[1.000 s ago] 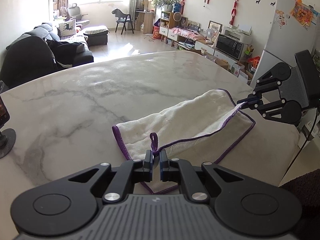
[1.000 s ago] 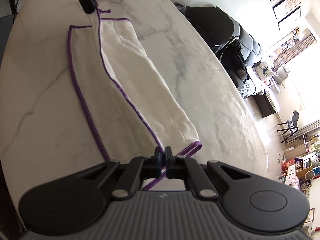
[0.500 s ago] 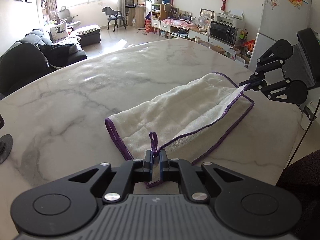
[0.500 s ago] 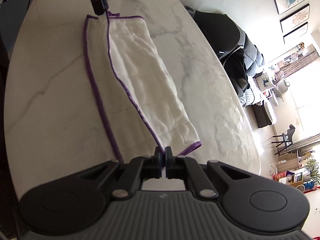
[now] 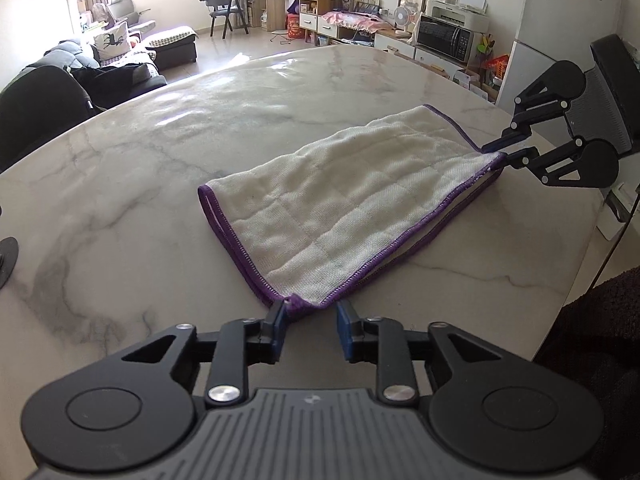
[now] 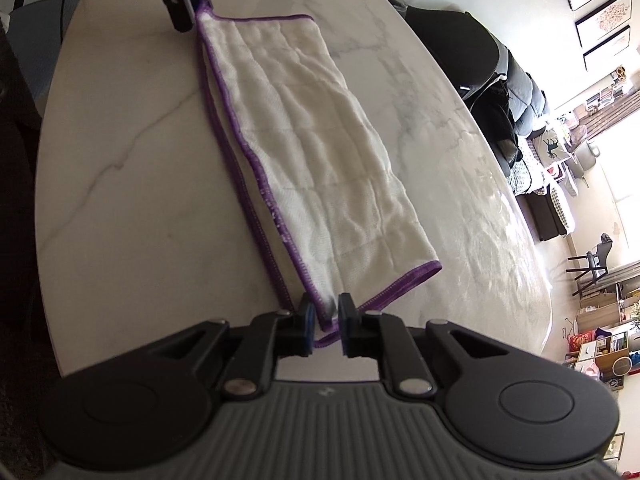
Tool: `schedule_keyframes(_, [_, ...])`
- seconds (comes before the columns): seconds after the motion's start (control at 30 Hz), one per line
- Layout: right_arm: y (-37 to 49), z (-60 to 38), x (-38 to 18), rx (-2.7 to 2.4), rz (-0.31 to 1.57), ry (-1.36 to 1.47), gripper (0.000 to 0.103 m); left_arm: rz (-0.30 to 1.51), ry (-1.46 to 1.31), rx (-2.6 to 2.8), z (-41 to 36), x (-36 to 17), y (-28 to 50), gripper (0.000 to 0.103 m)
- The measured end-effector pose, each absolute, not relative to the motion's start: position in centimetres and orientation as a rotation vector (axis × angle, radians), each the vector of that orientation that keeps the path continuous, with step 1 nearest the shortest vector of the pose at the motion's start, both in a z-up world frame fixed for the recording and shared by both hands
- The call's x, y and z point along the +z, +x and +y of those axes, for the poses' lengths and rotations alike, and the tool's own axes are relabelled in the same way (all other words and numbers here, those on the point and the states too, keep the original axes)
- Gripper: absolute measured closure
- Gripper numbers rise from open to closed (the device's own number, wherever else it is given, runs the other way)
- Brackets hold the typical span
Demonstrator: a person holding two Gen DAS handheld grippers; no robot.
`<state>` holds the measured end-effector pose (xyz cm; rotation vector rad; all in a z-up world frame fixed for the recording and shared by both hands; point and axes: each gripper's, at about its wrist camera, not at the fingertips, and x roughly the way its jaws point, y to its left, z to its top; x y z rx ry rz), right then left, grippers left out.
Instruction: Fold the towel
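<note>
Left gripper (image 5: 310, 330): jaws parted, with a clear gap between the blue pads; they grip nothing. The left pad touches the near corner of the towel, the right pad stands just clear of it.
Right gripper (image 6: 323, 330): jaws part open, one on each side of a towel corner; the cloth stands loose in the gap, not pinched.
Right gripper seen from the left wrist camera (image 5: 506, 152): at the far corner of the towel, with its two fingers apart.
Left gripper seen from the right wrist camera (image 6: 188, 4): at the far end of the towel, beside its purple edge.
Towel (image 5: 344, 200): cream cloth with purple trim, folded in half lengthwise and lying flat on the worktop between the two grippers. The top layer's long edge sits slightly inside the bottom layer's, so two purple lines run side by side.
Worktop (image 5: 140, 160): pale marble with grey veins and a rounded edge; the towel lies near the side closest to the grippers.
Black round base (image 5: 6, 256): at the left rim of the worktop, well apart from the towel.
Room beyond: a dark sofa (image 5: 100, 72), a chair (image 5: 224, 8) and a microwave (image 5: 444, 38).
</note>
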<state>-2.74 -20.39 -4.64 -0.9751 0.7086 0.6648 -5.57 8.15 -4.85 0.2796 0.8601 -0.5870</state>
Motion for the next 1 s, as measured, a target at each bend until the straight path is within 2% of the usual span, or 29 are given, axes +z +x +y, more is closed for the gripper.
schedule_keyframes(0.07, [-2.6, -20.7, -4.2, 0.664, 0.726, -0.961, 0.057, 0.858, 0.288, -0.600, 8.3, -4.6, -5.7, 0.057])
schedule_keyframes(0.13, [-2.5, -21.1, -3.7, 0.674, 0.743, -0.949, 0.049, 0.853, 0.292, -0.610, 8.4, -4.3, -5.7, 0.052])
schedule_keyframes(0.27, [-2.4, -21.9, -2.9, 0.666, 0.751, -0.937, 0.047, 0.829, 0.284, -0.618, 8.3, -3.5, -4.9, 0.052])
schedule_keyframes(0.3, [-2.2, -22.1, -2.7, 0.658, 0.755, -0.925, 0.048, 0.823, 0.282, -0.620, 8.2, -3.3, -4.7, 0.052])
schedule_keyframes(0.33, [-2.0, -22.3, -2.4, 0.651, 0.758, -0.914, 0.053, 0.817, 0.280, -0.622, 8.2, -3.1, -4.5, 0.054])
schedule_keyframes(0.4, [-1.2, -22.6, -1.9, 0.638, 0.778, -0.877, 0.067, 0.805, 0.276, -0.626, 8.2, -2.7, -4.1, 0.063])
schedule_keyframes(0.43, [-0.6, -22.7, -1.6, 0.630, 0.794, -0.852, 0.079, 0.799, 0.275, -0.628, 8.1, -2.5, -4.0, 0.069])
schedule_keyframes(0.47, [0.1, -22.7, -1.4, 0.621, 0.815, -0.823, 0.085, 0.793, 0.273, -0.630, 8.1, -2.3, -3.8, 0.070])
schedule_keyframes(0.8, [6.3, -22.8, -1.0, 0.520, 0.942, -0.581, 0.084, 0.773, 0.380, -0.848, -0.8, -3.1, -2.2, 0.071])
schedule_keyframes(1.0, [9.1, -23.2, -1.1, 0.496, 1.031, -0.415, 0.084, 0.778, 0.398, -0.949, -4.8, -4.0, -1.0, 0.083])
